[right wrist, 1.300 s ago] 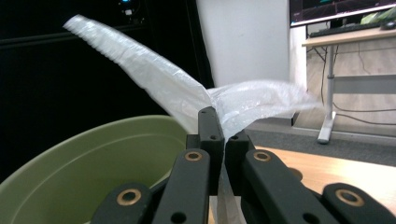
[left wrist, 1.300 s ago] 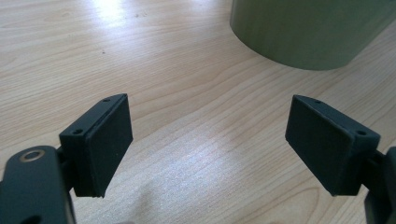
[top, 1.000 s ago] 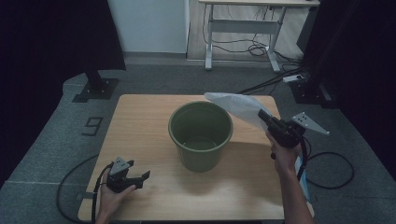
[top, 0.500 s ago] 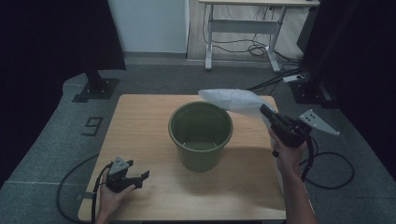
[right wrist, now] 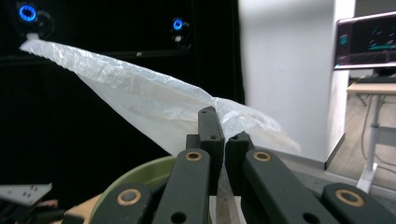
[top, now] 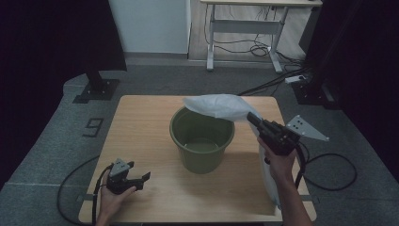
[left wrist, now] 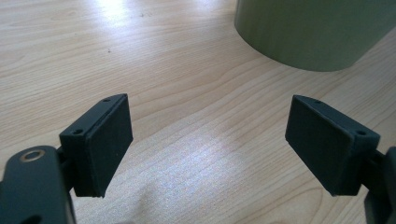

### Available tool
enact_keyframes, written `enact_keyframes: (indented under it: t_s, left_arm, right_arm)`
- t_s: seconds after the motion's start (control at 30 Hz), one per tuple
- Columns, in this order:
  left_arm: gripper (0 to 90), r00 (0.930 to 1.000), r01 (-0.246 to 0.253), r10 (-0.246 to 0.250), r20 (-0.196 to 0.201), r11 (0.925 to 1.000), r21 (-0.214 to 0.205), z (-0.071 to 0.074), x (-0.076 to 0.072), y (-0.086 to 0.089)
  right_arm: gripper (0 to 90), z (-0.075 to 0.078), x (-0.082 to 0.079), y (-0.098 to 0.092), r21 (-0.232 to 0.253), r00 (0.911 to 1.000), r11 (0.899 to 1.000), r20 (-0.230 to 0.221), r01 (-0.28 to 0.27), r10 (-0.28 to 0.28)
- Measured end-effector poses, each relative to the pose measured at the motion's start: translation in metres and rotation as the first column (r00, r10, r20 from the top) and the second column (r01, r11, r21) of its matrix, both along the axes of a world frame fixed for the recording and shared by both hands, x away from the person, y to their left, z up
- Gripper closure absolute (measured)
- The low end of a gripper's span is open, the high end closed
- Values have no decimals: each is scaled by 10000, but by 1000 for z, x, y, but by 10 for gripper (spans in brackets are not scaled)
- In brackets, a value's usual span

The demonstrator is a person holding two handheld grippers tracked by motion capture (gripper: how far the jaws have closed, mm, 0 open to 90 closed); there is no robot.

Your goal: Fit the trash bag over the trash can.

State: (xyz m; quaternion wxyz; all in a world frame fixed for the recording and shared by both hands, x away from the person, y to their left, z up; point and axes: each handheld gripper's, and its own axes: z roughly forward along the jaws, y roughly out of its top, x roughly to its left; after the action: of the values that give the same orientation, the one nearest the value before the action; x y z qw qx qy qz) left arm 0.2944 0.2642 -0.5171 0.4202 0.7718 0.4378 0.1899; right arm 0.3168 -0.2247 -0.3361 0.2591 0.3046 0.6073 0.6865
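The right gripper [top: 251, 117], clamped on the bag [top: 219, 106], has carried it over the bucket [top: 202, 139]; lining can begin. The left gripper [top: 139, 179] rests wide open, holding nothing, near the tabletop's [top: 141, 122] front left corner.

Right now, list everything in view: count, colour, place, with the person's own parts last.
bucket: one, olive green, upright at the table's middle.
plastic bag: one, translucent white, pinched in the right gripper, stretched over the bucket's far rim.
table: one, light wood, on grey carpet.
desk: one, pale frame, behind, cables beneath.
left gripper: one, black, open, resting low at the near left corner.
right gripper: one, black, shut on the bag, right of the bucket.
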Motion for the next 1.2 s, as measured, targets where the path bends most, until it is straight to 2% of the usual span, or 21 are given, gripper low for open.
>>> enact_keyframes:
  t_s: [0.2, 0.4, 0.67, 0.97, 1.13, 1.17, 1.2]
  left_arm:
    - [147, 10000, -12, 12, -5, 10000, -2, 0, 0, 1]
    - [147, 10000, 13, -13, -5, 10000, 5, 0, 0, 1]
    - [147, 10000, 23, -23, -10, 10000, 5, 0, 0, 1]
    - [147, 10000, 43, -43, -16, 10000, 7, 1, 0, 1]
    - [147, 10000, 39, -39, -2, 10000, 1, 1, -1, 1]
    - [147, 10000, 39, -39, 8, 10000, 1, 1, -1, 1]
    - [147, 10000, 34, -34, 12, 10000, 0, 1, -1, 1]
  right_arm:
    - [886, -15, 2, 21, -342, 9977, 9976, -330, -599, 588]
    - [886, -23, 5, 37, -677, 9931, 9922, -600, -1046, 1006]
    - [886, -46, 13, 51, -1142, 9812, 9829, -1455, -1442, 1271]
    - [880, -61, 18, 61, -1563, 9688, 9721, -2037, -1747, 1414]
    - [801, -64, 18, 62, -1577, 9650, 9679, -2067, -1958, 1615]
    - [758, -63, 17, 61, -1576, 9653, 9674, -2025, -1981, 1647]
    - [677, -62, 15, 61, -1599, 9681, 9675, -1889, -1960, 1649]
